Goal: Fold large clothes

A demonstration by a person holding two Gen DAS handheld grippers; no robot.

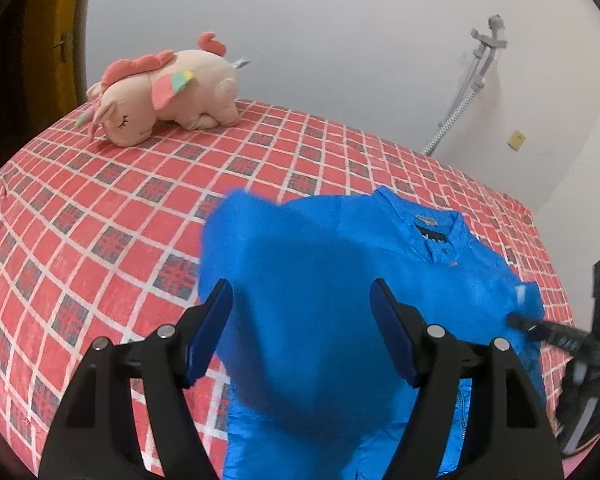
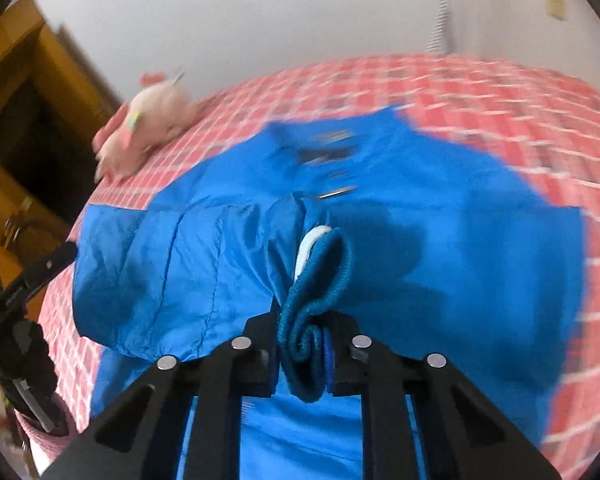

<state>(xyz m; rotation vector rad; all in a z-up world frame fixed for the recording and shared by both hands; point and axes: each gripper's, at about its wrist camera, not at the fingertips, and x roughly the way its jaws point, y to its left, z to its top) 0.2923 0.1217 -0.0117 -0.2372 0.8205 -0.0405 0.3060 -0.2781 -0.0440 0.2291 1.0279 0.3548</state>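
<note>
A bright blue jacket (image 1: 340, 280) lies on a red checked bed, collar toward the far side. My left gripper (image 1: 300, 308) is open and empty above the jacket's left part, its blue pads spread wide. My right gripper (image 2: 304, 360) is shut on the jacket's ribbed cuff (image 2: 320, 280) and holds the sleeve lifted over the jacket body (image 2: 480, 240). The right gripper also shows in the left wrist view (image 1: 540, 326) at the jacket's right edge. The right wrist view is blurred by motion.
A pink plush unicorn (image 1: 164, 96) lies at the bed's far left corner; it also shows in the right wrist view (image 2: 148, 128). The bed cover (image 1: 100, 220) stretches left. A white wall and a grey hose (image 1: 460, 100) stand behind. A wooden door (image 2: 24, 92) is at left.
</note>
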